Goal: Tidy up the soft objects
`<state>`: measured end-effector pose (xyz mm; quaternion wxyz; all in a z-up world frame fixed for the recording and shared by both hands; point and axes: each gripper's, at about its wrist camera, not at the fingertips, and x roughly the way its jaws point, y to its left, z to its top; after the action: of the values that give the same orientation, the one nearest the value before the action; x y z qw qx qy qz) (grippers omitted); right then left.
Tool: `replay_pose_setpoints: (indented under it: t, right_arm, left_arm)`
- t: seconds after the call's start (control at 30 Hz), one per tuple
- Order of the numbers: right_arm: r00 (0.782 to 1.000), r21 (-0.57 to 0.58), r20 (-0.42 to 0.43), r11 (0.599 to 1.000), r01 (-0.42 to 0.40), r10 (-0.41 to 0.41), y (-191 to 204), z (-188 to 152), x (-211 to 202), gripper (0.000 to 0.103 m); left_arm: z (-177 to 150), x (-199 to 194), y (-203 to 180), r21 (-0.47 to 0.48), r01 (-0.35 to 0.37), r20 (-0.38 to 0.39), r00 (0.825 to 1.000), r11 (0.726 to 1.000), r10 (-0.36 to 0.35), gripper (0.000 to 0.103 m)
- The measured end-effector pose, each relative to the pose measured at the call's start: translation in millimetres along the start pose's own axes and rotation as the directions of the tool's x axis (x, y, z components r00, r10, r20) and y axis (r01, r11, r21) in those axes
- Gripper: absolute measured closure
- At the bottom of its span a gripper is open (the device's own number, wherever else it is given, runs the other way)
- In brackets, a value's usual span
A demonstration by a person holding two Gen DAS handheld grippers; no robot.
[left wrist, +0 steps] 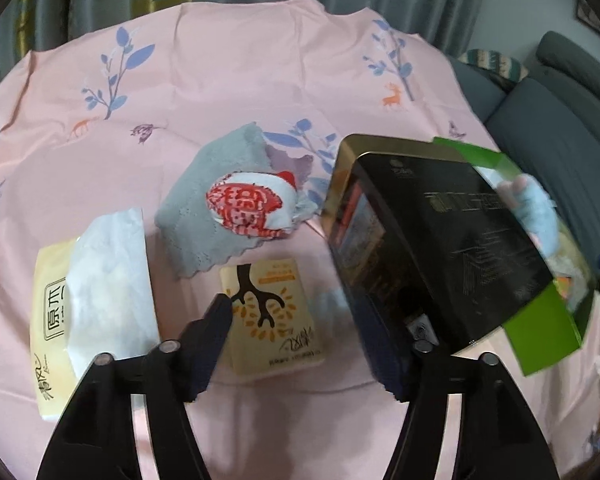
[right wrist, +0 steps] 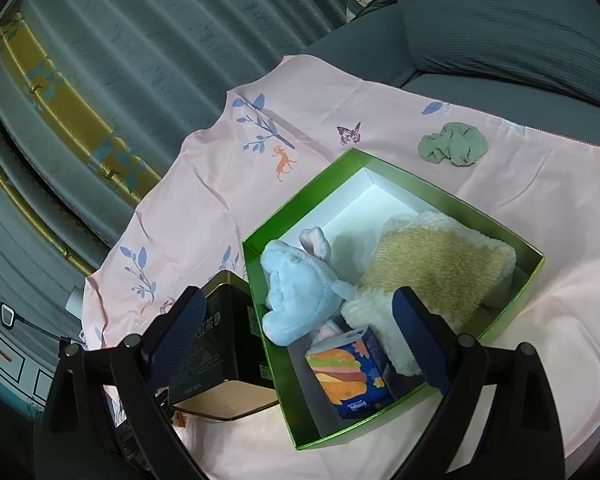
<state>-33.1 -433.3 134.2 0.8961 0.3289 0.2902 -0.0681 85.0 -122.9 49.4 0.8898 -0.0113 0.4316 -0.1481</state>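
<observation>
Left tongs spread wide apart, clamped on nothing, hovering low over the desk with its pink leaf-print cloth. Directly between the two fingers, a small yellow tissue pack with a black tree print, lying flat, the left fingertip overlapping its near-left edge. Ahead of the tongs, a folded grey towel with a red-and-white stuffed toy resting on top. Left of the left finger, a larger pale-yellow tissue pack with a white sheet sticking out. Against the right finger, a black tin with gold edges, tilted; touching or only overlapping, cannot tell. Beyond the tin, the green box, partly hidden. Right tongs likewise wide apart and gripping nothing, poised above the near corner of the green box. Inside the box, just ahead of the tongs, a light-blue plush toy toward the left finger, a cream-and-tan fuzzy pillow toward the right finger, and a blue tissue pack with a burger print nearest, between the fingers. Outside the box wall, by the left finger, the black tin. Far ahead and right, well apart from the box, a crumpled green cloth on the desk.
</observation>
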Motion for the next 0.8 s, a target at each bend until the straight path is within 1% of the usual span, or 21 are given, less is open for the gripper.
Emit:
replay_pose_setpoints:
  t: [0.1,0.13,0.2,0.27,0.33,0.37,0.4,0.43,0.47,0.5,0.53,0.67,0.8]
  right_arm:
    - [1.0,0.005,-0.002,1.0,0.006,-0.006,-2,0,1,0.009]
    - [1.0,0.007,-0.002,1.0,0.006,-0.006,-2,1,1,0.009]
    - [1.0,0.008,-0.002,1.0,0.005,-0.005,-3,1,0,0.009]
    - [1.0,0.012,-0.001,1.0,0.004,-0.004,-4,1,0,0.009]
    - [1.0,0.015,-0.003,1.0,0.004,-0.003,-5,1,0,0.009]
    - [1.0,0.015,-0.004,1.0,0.004,-0.004,-5,1,0,0.009]
    - [1.0,0.014,-0.006,1.0,0.004,-0.004,-4,1,0,0.009]
    - [1.0,0.012,-0.007,1.0,0.004,-0.004,-4,1,0,0.009]
    - [1.0,0.01,-0.006,1.0,0.003,-0.003,-4,1,0,0.009]
    - [1.0,0.009,-0.005,1.0,0.002,-0.002,-3,1,-1,0.009]
    - [1.0,0.008,-0.004,1.0,0.001,-0.001,-3,1,-2,0.009]
    - [1.0,-0.003,-0.004,1.0,-0.002,0.002,-1,-2,-4,0.009]
    - [1.0,-0.021,-0.014,1.0,-0.008,0.007,4,-6,-4,0.009]
  left_arm:
    - [-2,12,0,-0.002,0.017,-0.035,0.999,1.0,-0.017,0.037]
    - [-3,14,0,-0.002,0.01,-0.043,0.999,1.0,-0.01,0.037]
    - [-6,15,0,0.011,-0.01,-0.025,1.0,1.0,0.01,0.037]
    - [-8,16,1,0.008,-0.009,-0.019,1.0,1.0,0.009,0.038]
    - [-9,16,1,0.012,-0.016,-0.013,1.0,1.0,0.016,0.05]
    - [-10,15,0,0.018,-0.04,-0.009,0.999,0.999,0.04,0.068]
    - [-12,14,0,0.021,-0.05,-0.005,0.999,0.999,0.05,0.071]
    - [-13,12,1,0.017,-0.026,-0.004,1.0,1.0,0.026,0.074]
    - [-14,10,1,0.013,-0.009,-0.004,1.0,1.0,0.009,0.08]
    - [-16,8,3,-0.001,0.019,-0.007,1.0,1.0,-0.019,0.082]
    - [-17,6,4,-0.005,0.03,-0.009,1.0,1.0,-0.03,0.082]
    - [-25,-1,5,-0.011,0.029,-0.016,0.999,1.0,-0.029,0.082]
    - [-36,-12,9,-0.051,0.076,-0.039,0.996,0.996,-0.078,0.082]
